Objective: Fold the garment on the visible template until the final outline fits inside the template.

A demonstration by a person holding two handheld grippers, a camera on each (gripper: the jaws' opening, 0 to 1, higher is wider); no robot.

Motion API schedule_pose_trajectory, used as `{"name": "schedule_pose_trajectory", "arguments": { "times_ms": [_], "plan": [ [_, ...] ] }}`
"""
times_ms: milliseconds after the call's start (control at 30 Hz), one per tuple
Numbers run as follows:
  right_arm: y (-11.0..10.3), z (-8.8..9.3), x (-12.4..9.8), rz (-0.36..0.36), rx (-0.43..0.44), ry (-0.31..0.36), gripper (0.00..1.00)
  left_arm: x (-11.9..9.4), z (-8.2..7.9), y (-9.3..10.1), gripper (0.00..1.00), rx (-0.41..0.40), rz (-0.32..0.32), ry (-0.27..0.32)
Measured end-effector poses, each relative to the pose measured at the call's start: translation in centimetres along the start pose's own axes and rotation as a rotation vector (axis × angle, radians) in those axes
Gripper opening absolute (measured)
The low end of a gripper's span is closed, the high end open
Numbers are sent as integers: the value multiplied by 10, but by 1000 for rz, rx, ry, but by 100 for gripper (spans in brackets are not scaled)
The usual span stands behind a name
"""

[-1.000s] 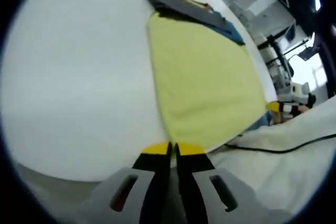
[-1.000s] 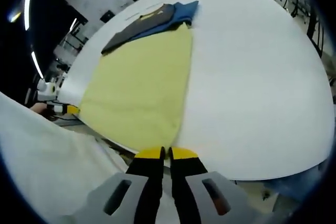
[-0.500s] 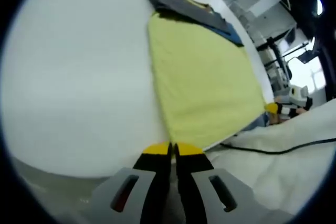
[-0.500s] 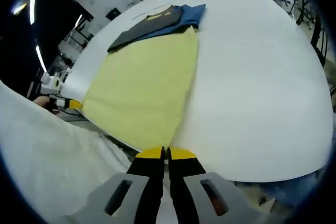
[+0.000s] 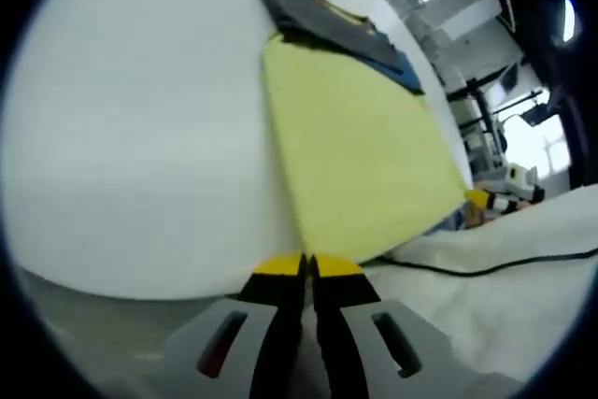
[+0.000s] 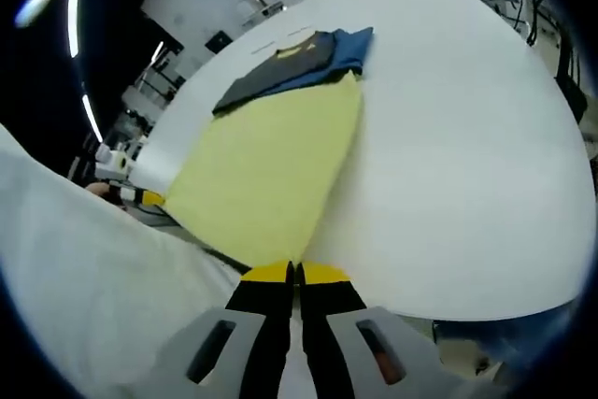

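Table (image 5: 121, 137): large white round top, bearing the cloth and the garment; bare over most of its surface.
Yellow template (image 5: 360, 156): flat rectangular cloth, spread from the table's near edge toward the far side; its near corners lie just ahead of each gripper.
Garment (image 6: 290, 61): dark grey and blue with a yellow neck trim, lying in a compact heap across the template's far edge — part of it appears to spill past that edge onto the bare table.
White sheeting (image 6: 84, 324): pale fabric close under the cameras, beside the table edge; a black cable (image 5: 467, 268) crosses it.
Left gripper (image 5: 305, 266): jaws pressed together, nothing seen between them, poised at the near corner of the template.
Right gripper (image 6: 293, 273): jaws likewise pressed together and empty, at the template's other near corner.
Step in hand: folding looks largely done; a check of fit is due.
Next move: judged to need a reach across to the far edge, then drawing the garment fully within the yellow outline.
Surroundings: workshop stands and equipment beyond the table — well apart, no obstruction on the path.
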State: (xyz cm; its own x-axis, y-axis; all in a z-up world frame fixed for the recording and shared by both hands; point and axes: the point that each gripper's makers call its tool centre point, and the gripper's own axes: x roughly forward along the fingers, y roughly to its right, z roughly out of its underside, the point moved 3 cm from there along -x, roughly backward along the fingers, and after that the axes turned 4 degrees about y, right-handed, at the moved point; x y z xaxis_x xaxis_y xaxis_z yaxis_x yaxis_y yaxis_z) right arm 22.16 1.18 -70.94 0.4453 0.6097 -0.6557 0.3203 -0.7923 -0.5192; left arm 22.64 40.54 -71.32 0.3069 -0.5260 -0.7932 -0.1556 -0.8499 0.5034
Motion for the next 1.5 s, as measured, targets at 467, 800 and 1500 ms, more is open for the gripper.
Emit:
{"name": "schedule_pose_trajectory", "arguments": {
  "times_ms": [467,800,1500],
  "plan": [
    [-9,10,-12,-12,-13,3,3,-13,7,13,0,73,-32,-33],
    [-17,16,-22,-23,-27,2,3,-29,9,21,0,109,-31,-41],
    [-22,-22,-37,-42,-65,55,3,-42,-29,32,0,157,-8,2]
  ]
}}
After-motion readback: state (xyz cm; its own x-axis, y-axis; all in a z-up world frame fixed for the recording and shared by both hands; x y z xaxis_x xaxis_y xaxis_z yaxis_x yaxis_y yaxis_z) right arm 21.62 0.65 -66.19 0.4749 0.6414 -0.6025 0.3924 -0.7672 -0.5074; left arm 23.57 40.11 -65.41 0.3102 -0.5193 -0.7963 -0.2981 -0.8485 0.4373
